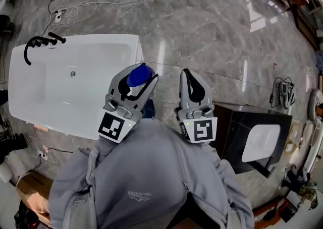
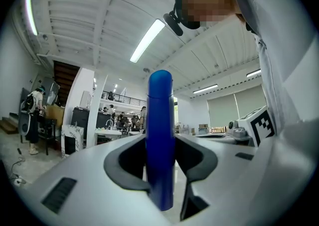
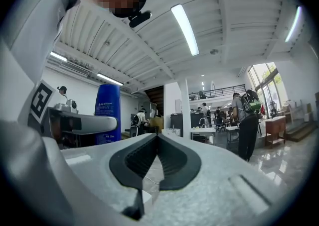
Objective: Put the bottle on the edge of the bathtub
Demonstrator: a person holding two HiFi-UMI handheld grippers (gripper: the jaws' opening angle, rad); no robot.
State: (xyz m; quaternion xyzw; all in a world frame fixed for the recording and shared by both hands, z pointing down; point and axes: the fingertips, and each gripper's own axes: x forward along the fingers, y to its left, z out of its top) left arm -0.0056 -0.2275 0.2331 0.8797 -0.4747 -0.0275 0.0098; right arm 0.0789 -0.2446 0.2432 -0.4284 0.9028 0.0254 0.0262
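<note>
head view: my left gripper holds the blue bottle by the bathtub corner, seemingly not over its rim yet. left gripper view: jaws pinch the bottle upright. right gripper view: right gripper jaws pressed together, empty. setting down remains.

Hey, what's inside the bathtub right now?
Only a drain shows in the bathtub; the left gripper with the blue bottle covers part of one end.
</note>
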